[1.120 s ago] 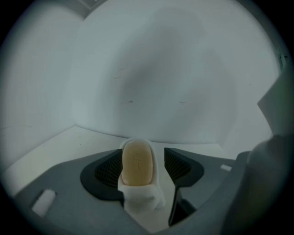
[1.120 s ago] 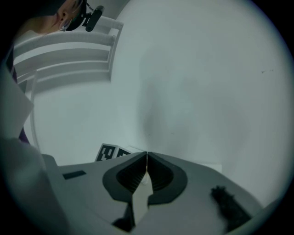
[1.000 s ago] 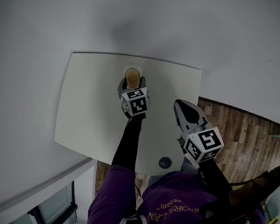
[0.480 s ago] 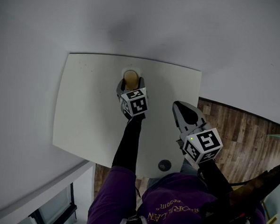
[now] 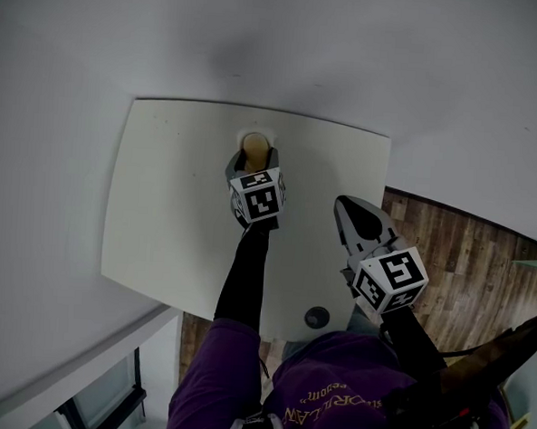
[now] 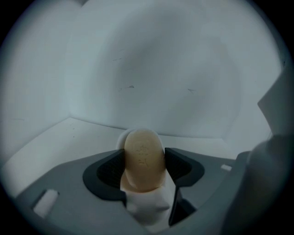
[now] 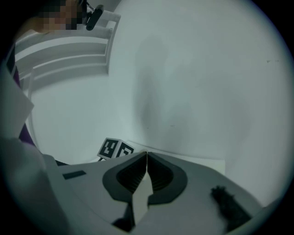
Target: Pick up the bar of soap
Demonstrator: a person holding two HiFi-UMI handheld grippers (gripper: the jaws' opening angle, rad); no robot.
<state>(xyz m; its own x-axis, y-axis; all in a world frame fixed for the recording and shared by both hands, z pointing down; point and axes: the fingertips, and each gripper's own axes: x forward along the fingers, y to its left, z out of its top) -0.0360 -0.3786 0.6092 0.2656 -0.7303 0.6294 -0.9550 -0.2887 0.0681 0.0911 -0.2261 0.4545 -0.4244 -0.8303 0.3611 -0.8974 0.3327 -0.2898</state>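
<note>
A tan oval bar of soap (image 6: 144, 160) rests on a small white dish (image 5: 254, 131) near the far edge of the white table (image 5: 170, 194). My left gripper (image 6: 144, 153) straddles it and its jaws are closing. Both dark ribbed pads (image 6: 110, 170) lie against the bar's sides with no gap showing. In the head view the soap (image 5: 254, 146) peeks out beyond the left gripper (image 5: 252, 158) and its marker cube. My right gripper (image 5: 344, 203) hovers over the table's right part, shut with nothing between its jaws. The right gripper view shows that gripper's (image 7: 146, 156) pads meeting.
The table stands in a corner of pale walls, with its far edge against the wall. A small dark round thing (image 5: 315, 318) lies near the table's front edge. Wooden floor (image 5: 457, 248) lies to the right. White shelves (image 7: 69, 50) show at the right gripper view's upper left.
The left gripper has slid slightly forward over the soap, so less of the bar shows past its cube. The right gripper has shifted only a little.
</note>
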